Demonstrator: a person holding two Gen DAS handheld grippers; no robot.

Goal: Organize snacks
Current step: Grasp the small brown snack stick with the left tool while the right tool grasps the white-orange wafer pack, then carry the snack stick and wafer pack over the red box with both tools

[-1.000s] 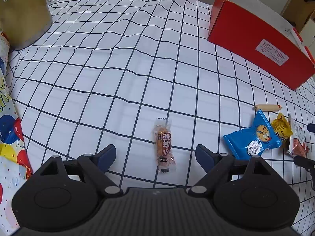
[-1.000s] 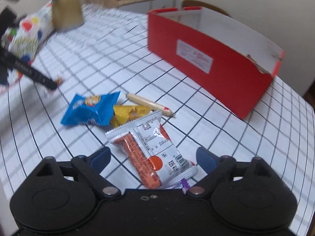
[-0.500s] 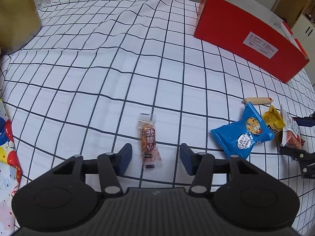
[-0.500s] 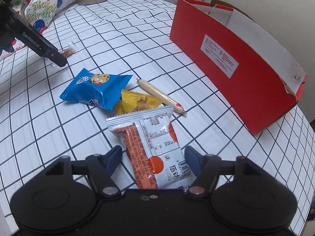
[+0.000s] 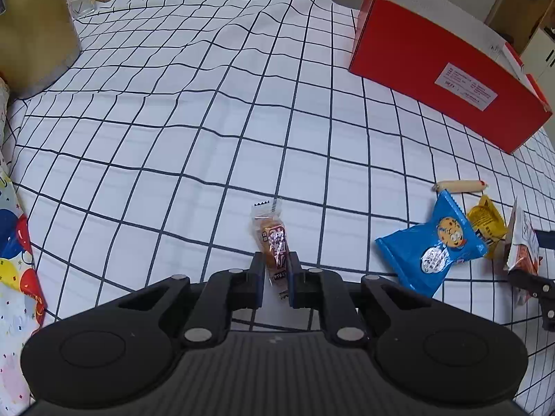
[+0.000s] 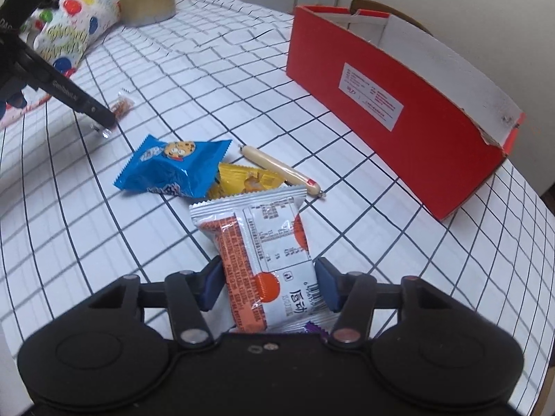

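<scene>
While both tools grip a snack each, the rest of the snacks lie loose on a worktop (image 5: 166, 145) covered by a white cloth with a dark grid. The left tool (image 5: 275, 279) is closed tight on a small clear-wrapped bar (image 5: 272, 242), brown and orange with a shiny label and a crimped clear end pointing away; the bar's far end touches or sits just above the cloth, I cannot tell which. The right tool (image 6: 269, 286) is closed partway on a flat white and orange packet (image 6: 265, 253) with printed text, a barcode and an orange disc; both pads press its side edges, and its far end tilts up off the cloth. Just beyond that packet lies a blue cookie bag (image 6: 173, 170) showing a cartoon cookie face, puffed with air. A yellow packet (image 6: 242, 180) is tucked between the blue bag and the white packet, partly hidden. A thin beige sausage stick (image 6: 277, 170) with a red tip lies beside the yellow packet. Farther back stands a long open red box (image 6: 392, 104) with a white label and white inside. At the far left edge are a gold container (image 5: 31, 34) and a bag printed with balloons (image 5: 14, 260).
</scene>
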